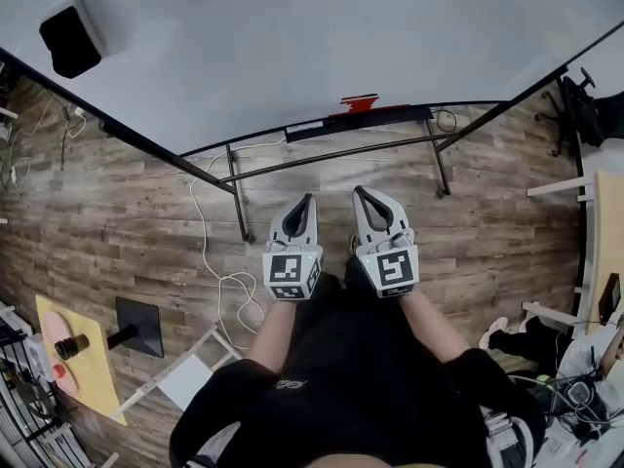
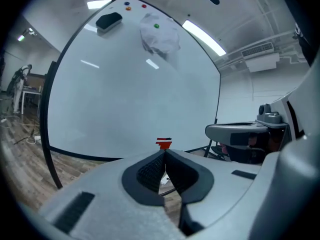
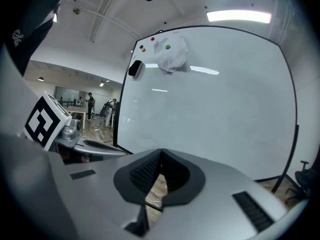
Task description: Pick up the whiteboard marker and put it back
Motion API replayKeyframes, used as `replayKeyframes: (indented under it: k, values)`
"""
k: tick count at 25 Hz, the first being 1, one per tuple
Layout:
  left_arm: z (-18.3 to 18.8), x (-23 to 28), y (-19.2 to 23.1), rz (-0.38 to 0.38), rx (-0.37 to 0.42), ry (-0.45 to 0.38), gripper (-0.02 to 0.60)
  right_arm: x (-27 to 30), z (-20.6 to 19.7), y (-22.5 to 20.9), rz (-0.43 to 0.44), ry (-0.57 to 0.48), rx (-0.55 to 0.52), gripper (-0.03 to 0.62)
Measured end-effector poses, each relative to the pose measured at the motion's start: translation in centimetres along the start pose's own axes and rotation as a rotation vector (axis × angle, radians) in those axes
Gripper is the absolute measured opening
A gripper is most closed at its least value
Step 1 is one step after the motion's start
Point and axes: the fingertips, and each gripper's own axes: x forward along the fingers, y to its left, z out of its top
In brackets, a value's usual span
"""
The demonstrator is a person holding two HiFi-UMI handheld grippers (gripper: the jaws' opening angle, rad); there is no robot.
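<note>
Marker (image 1: 359, 102) first: took the short red piece at upper centre of the head view for it, lying flat on the black tray (image 1: 409, 115) along the lower edge of the board (image 1: 292, 57). Found the same red marker (image 2: 164, 143) at centre of the left gripper view, just above the fingertips in the frame yet well apart from them. Could not find it in the right gripper view.

Saw the left gripper (image 1: 304, 201) and right gripper (image 1: 364, 193) side by side at mid-frame over the wood floor (image 1: 127, 213), both short of the tray. Read both pairs of fingers (image 2: 149, 173) as closed tip to tip, with nothing between them.

Judged the marker light, stiff and smooth-barrelled, so likely to roll along the tray or slip if pinched near an end. Reckoned mid-barrel the place to take hold, fingers across the long axis, coming from the front and slightly above, given the board right behind. Thought a modest squeeze enough for hard plastic, hardly fragile. Counted opening the fingers as a must before any grasp. Could not tell cap from barrel at this size, nor one marker from two. Left the eraser (image 1: 70, 39) at upper left out of it.
</note>
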Motion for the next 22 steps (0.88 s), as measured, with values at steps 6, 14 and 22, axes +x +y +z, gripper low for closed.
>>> replayKeyframes:
  k: [6, 14, 22]
  values:
    - [2.5, 1.0, -0.9, 0.040, 0.032, -0.050, 0.007, -1.2, 1.3, -2.8, -0.009, -0.066, -0.027, 0.003]
    - [4.3, 1.4, -4.7, 0.064, -0.007, -0.095, 0.008, -3.4, 2.6, -6.2, 0.012, -0.129, 0.000, 0.003]
    - [6.1, 2.1, -8.4, 0.061, 0.009, -0.143, 0.008, -4.5, 2.7, -8.0, 0.078, -0.152, 0.012, 0.003]
